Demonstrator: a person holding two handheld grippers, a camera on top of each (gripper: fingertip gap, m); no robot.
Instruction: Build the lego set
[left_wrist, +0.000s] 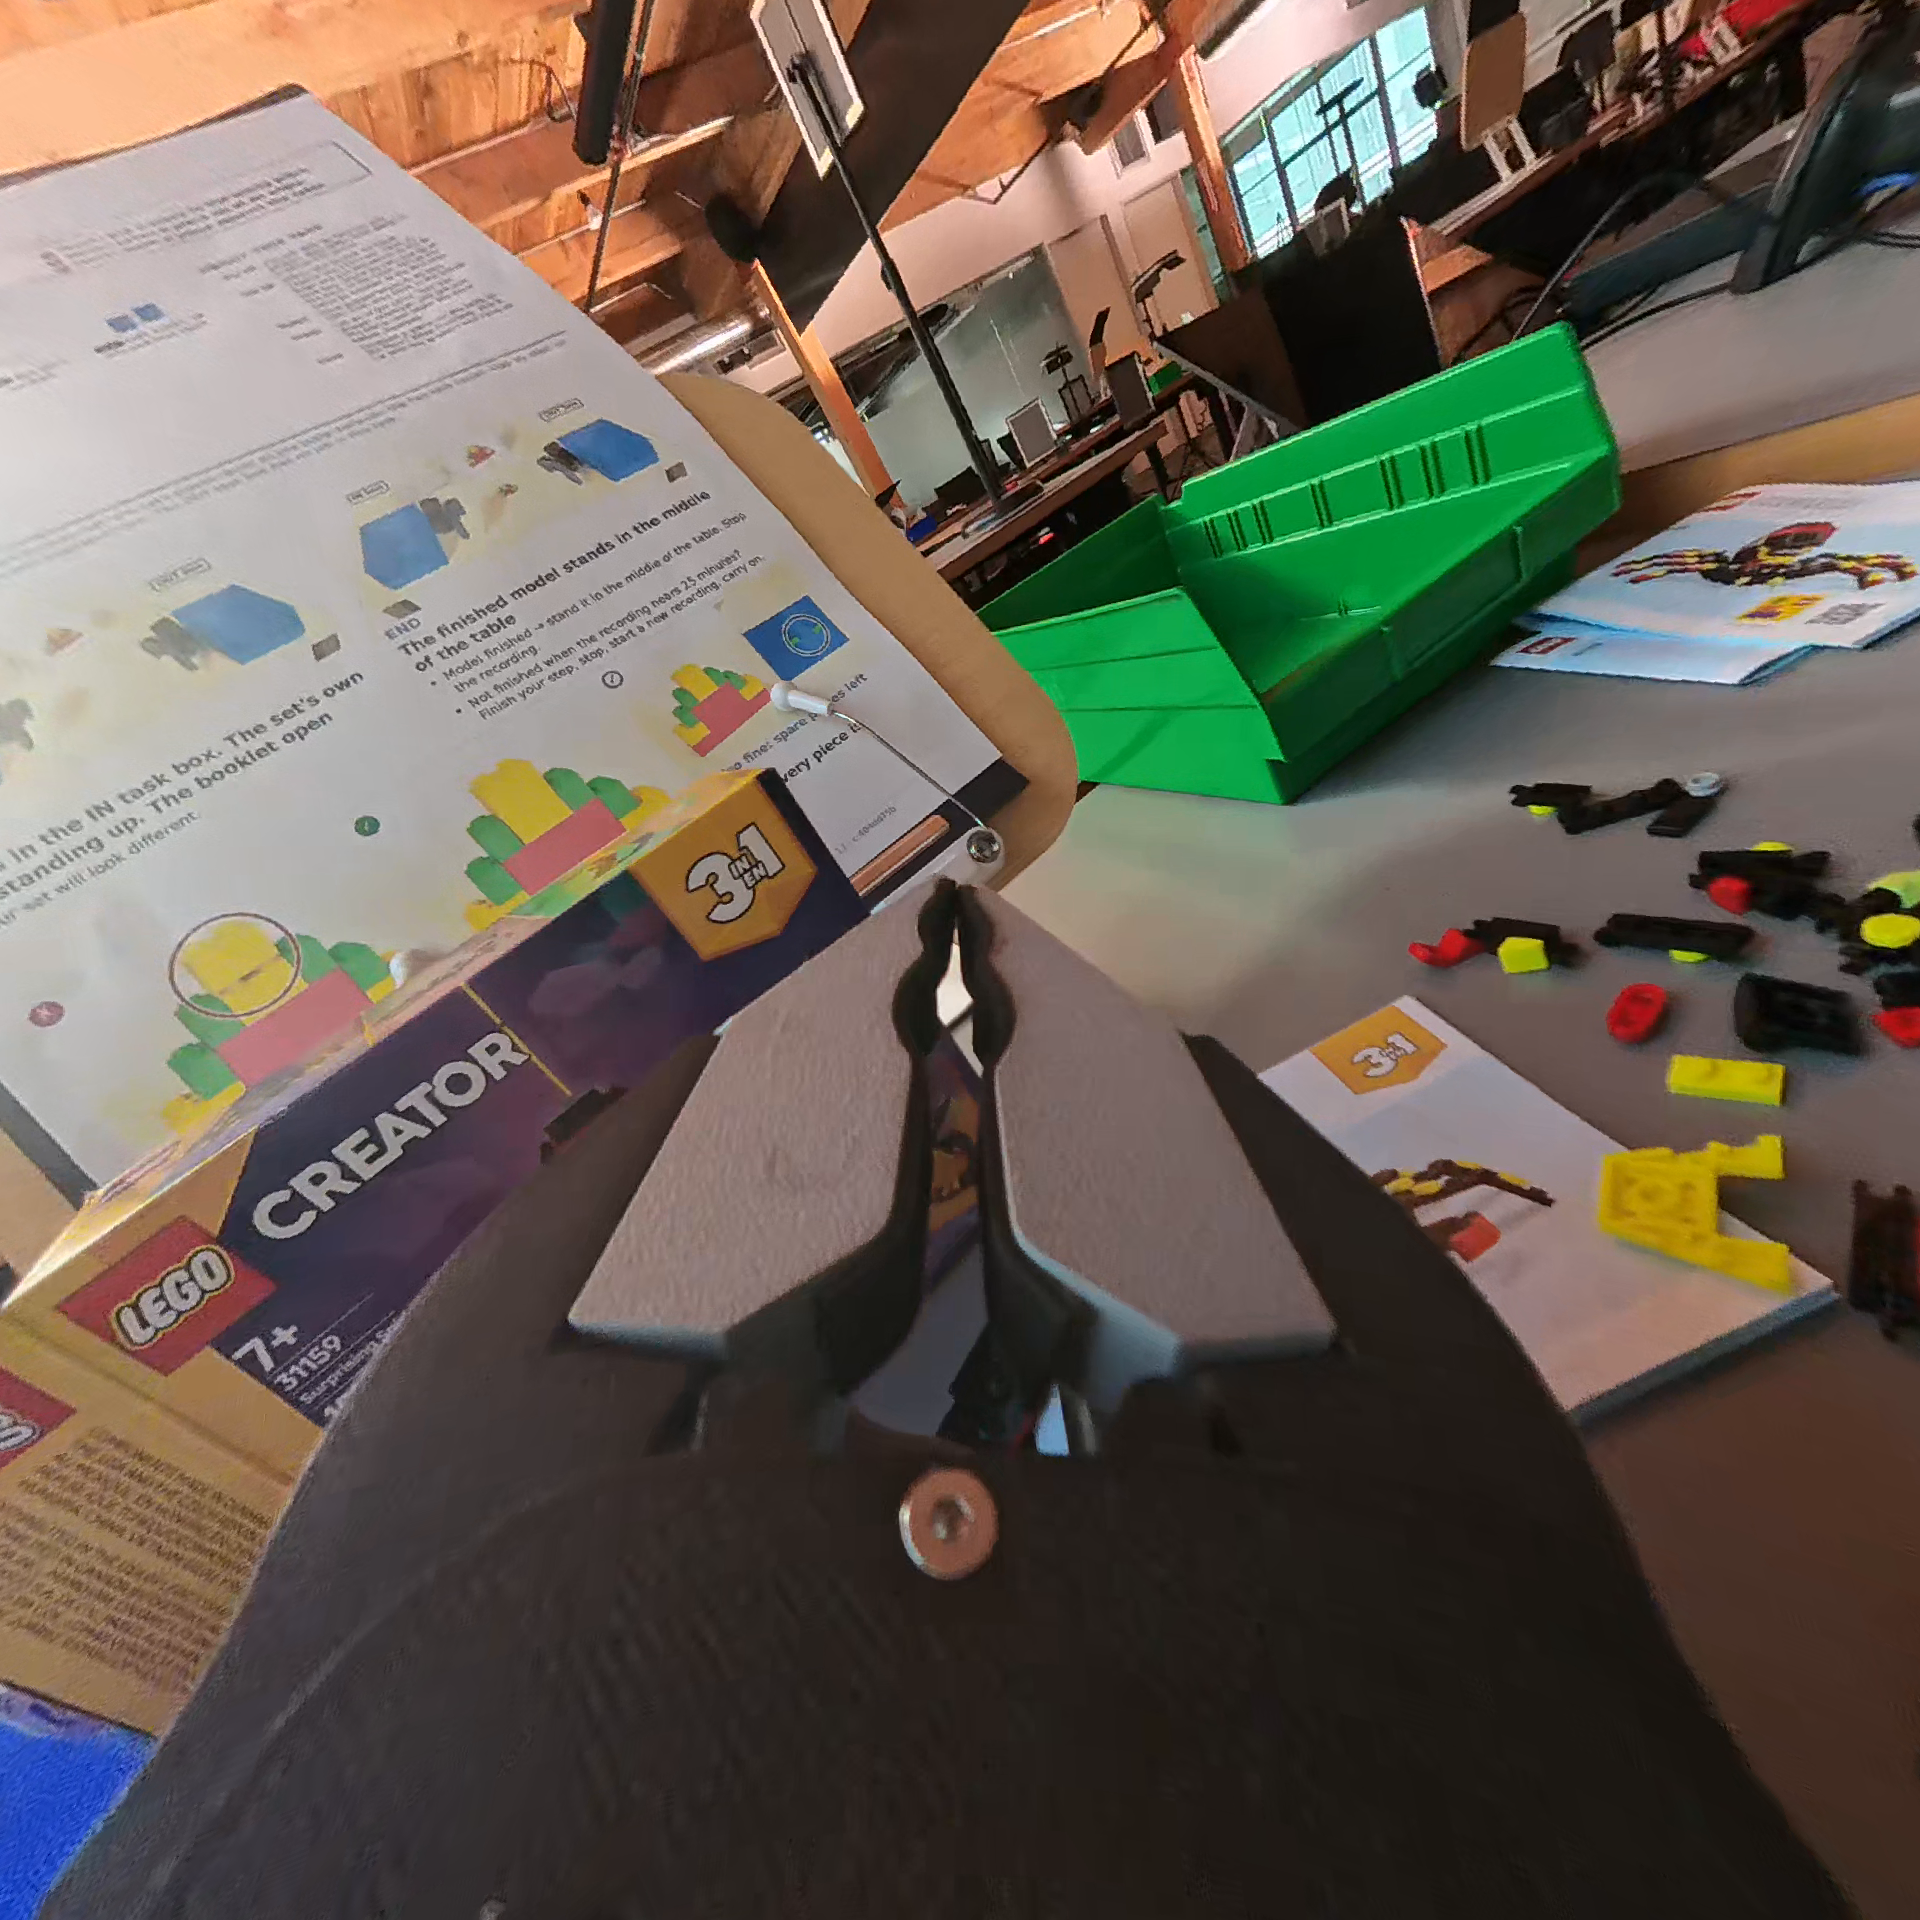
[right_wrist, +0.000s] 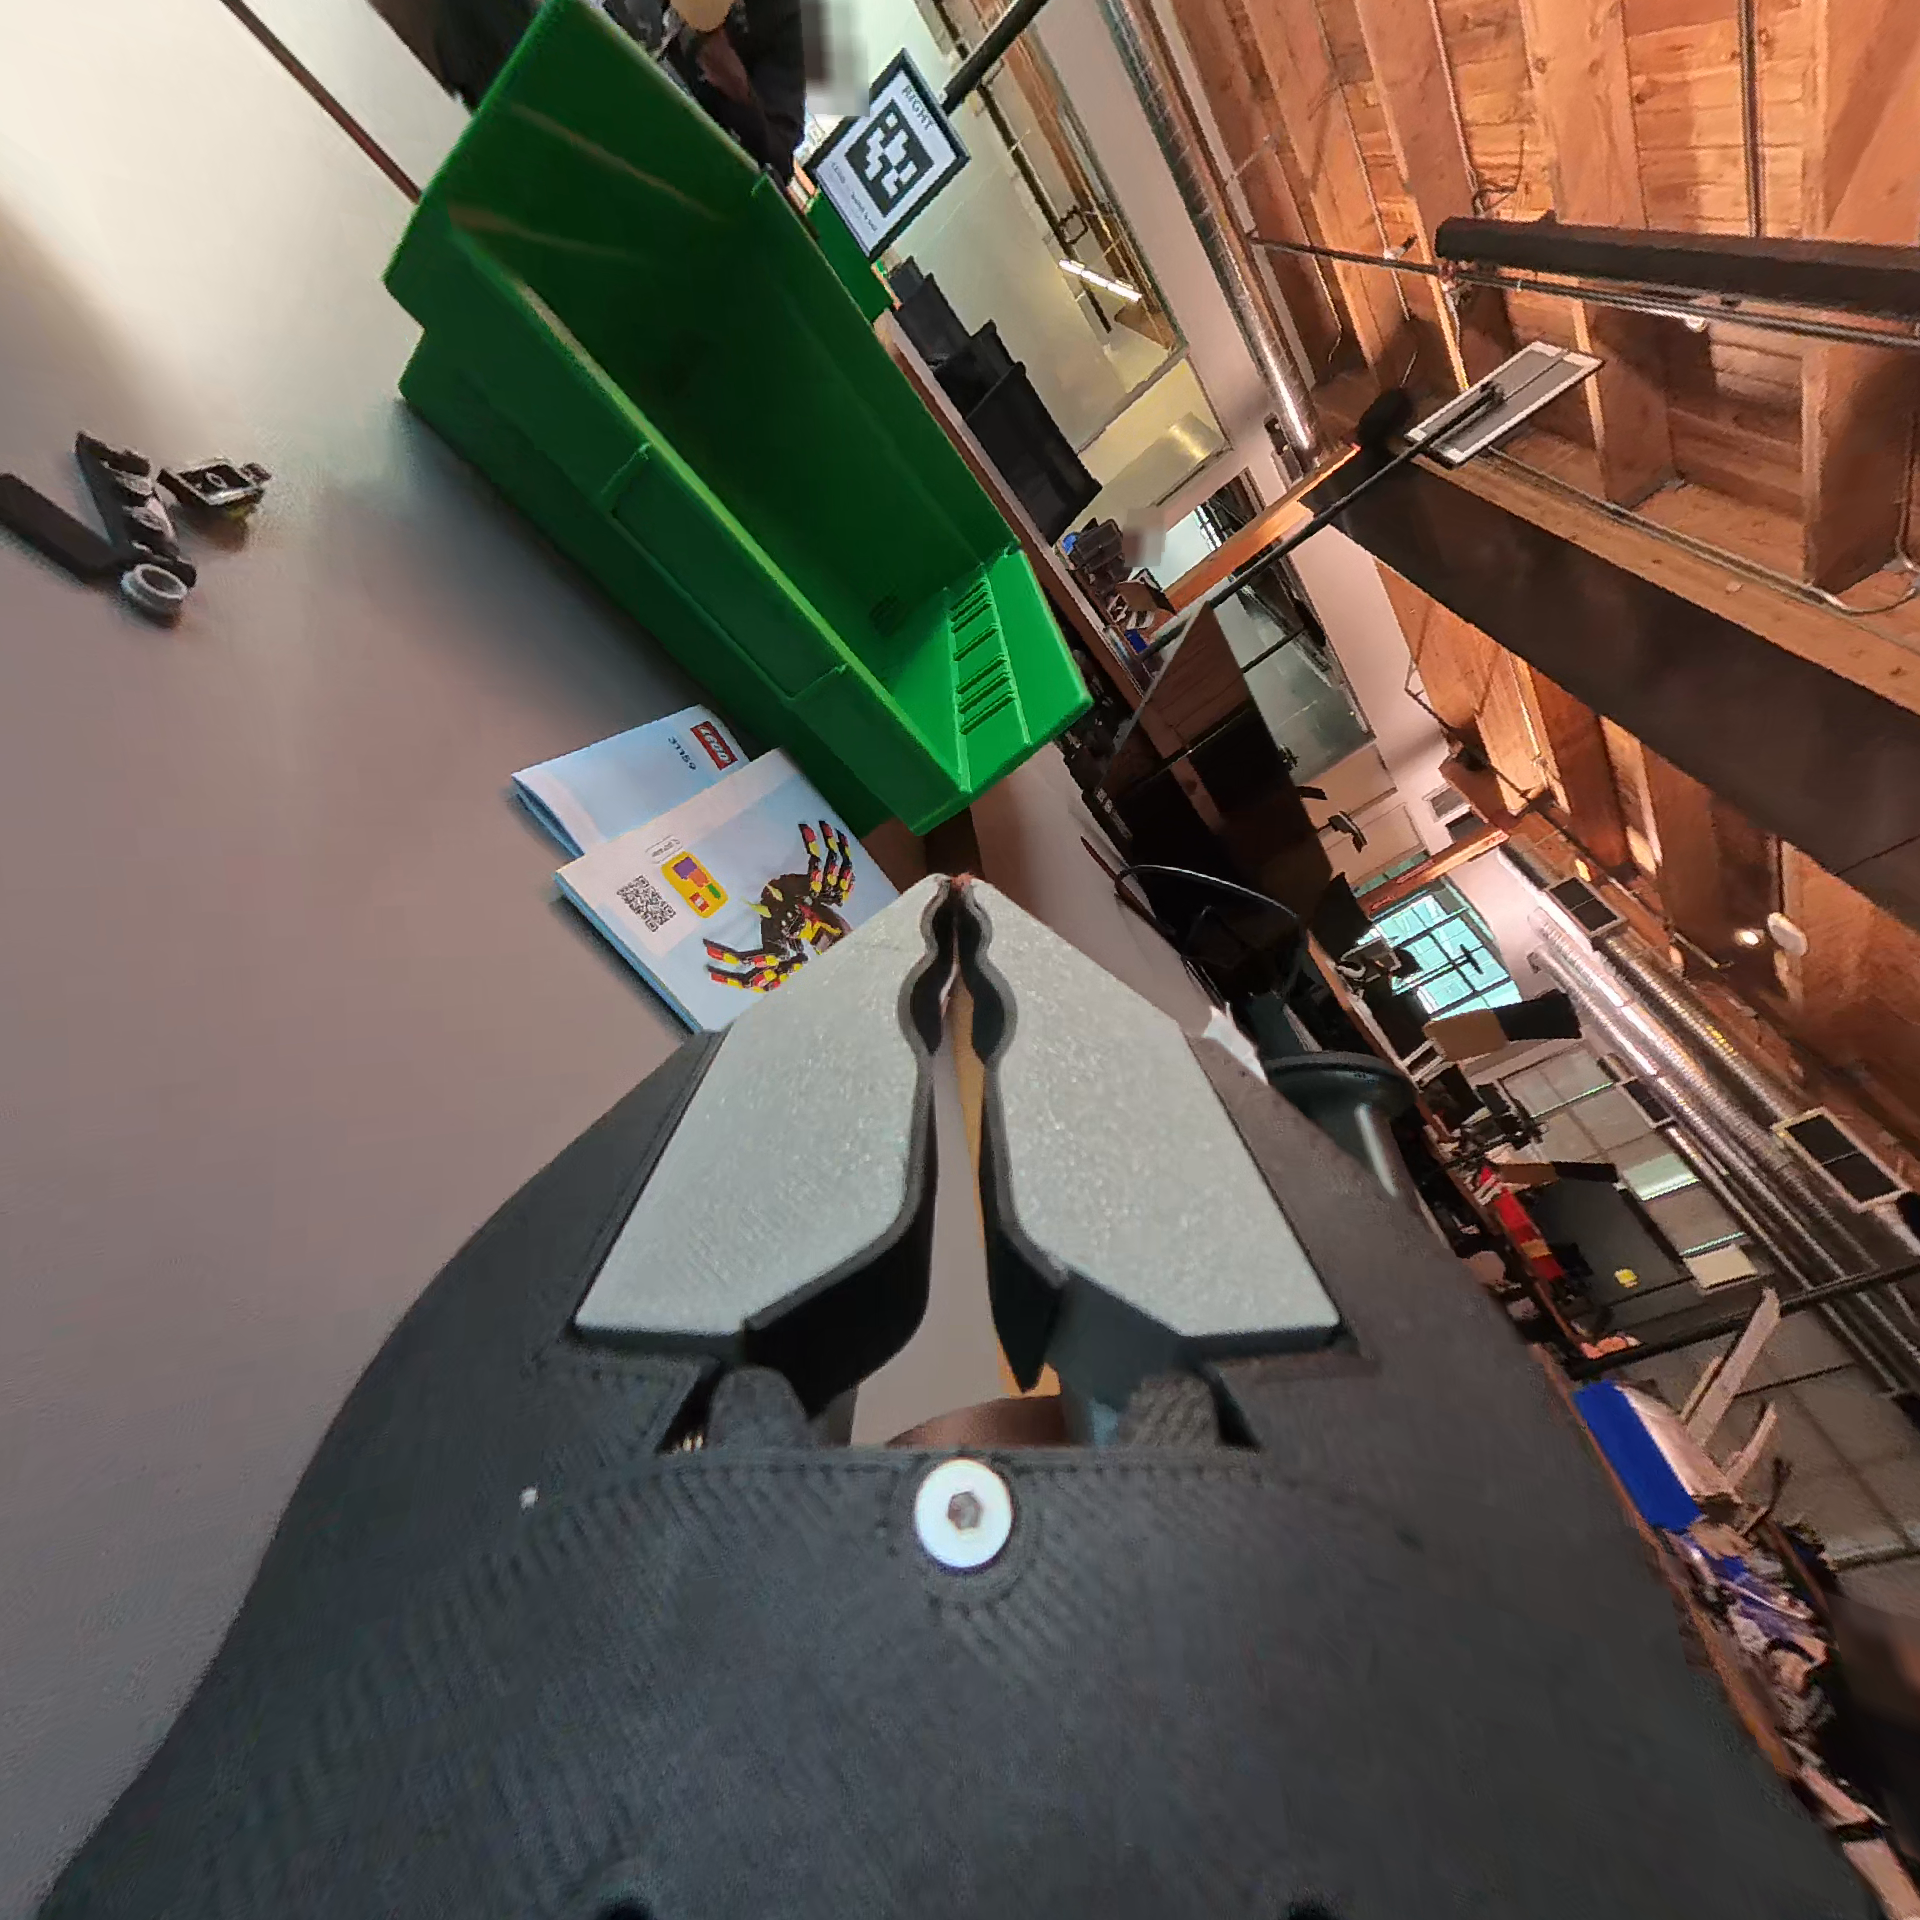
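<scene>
My left gripper (left_wrist: 954, 896) is shut and empty, held above the lego set box (left_wrist: 312, 1174) at the left. Loose black, red and yellow lego pieces (left_wrist: 1756, 966) lie on the grey table to its right. A yellow wedge plate (left_wrist: 1683, 1205) rests on an instruction booklet (left_wrist: 1507, 1195). My right gripper (right_wrist: 958, 888) is shut and empty, tilted sideways over the table edge near two booklets (right_wrist: 717, 894). A few black pieces (right_wrist: 135, 520) lie far left in the right wrist view.
A printed sheet (left_wrist: 364, 540) stands on a wooden easel behind the box. Stacked green bins (left_wrist: 1330, 613) sit at the back of the table; they also show in the right wrist view (right_wrist: 727, 457). Two booklets (left_wrist: 1745, 582) lie beside them. A fiducial tag (right_wrist: 888, 151) stands beyond. The left gripper's tips are roughly 30 cm from the right gripper's.
</scene>
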